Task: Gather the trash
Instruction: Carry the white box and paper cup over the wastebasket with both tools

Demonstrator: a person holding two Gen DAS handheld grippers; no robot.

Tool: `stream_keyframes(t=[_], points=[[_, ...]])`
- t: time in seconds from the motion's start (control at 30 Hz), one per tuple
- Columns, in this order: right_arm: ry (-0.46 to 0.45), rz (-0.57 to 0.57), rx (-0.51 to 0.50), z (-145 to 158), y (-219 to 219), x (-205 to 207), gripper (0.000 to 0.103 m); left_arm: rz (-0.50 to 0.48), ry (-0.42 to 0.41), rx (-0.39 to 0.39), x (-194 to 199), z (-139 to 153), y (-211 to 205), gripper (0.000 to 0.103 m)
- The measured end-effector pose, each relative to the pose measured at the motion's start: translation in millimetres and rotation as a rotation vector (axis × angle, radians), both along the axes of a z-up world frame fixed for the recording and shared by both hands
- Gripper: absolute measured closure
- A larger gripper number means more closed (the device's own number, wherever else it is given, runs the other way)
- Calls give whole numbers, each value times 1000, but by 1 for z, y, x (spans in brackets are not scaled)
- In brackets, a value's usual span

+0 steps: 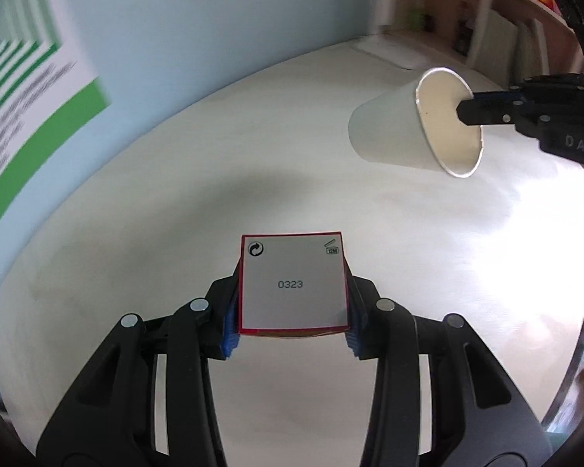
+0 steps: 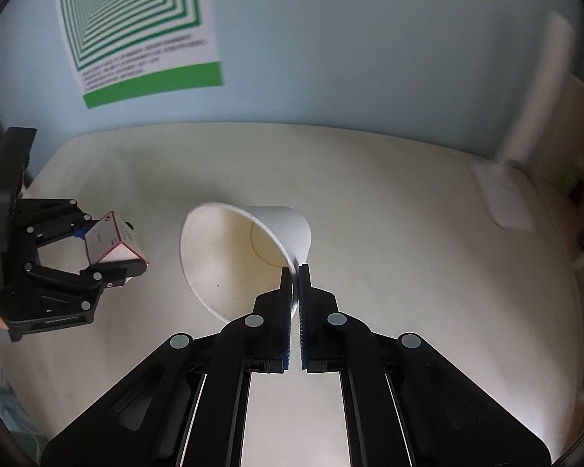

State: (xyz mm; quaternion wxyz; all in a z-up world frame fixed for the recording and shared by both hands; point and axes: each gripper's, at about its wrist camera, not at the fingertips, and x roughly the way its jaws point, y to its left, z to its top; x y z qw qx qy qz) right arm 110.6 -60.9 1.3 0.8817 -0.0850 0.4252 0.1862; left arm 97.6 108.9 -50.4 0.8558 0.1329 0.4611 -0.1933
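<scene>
Table (image 2: 369,202): white, under both grippers.
Cup (image 2: 229,257): paper, tipped sideways above table, inside looks empty.
Box (image 1: 293,284): small carton, marked 0323.
Left gripper (image 1: 292,311): clamped on box sides.
Right gripper (image 2: 295,276): pinching cup rim.

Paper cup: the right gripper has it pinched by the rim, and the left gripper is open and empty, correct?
Not quite. The right gripper does pinch the paper cup by its rim, but the left gripper is shut on a small red-edged box, as the left wrist view shows.
</scene>
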Motion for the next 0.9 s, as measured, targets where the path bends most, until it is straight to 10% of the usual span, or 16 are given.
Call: stream_keyframes(t=[0.47, 0.9], points=[[-26, -415, 47, 15, -209, -224, 99, -447, 33, -56, -127, 19, -213, 64], [80, -785, 125, -39, -334, -457, 99, -878, 126, -11, -308, -15, -381, 64]])
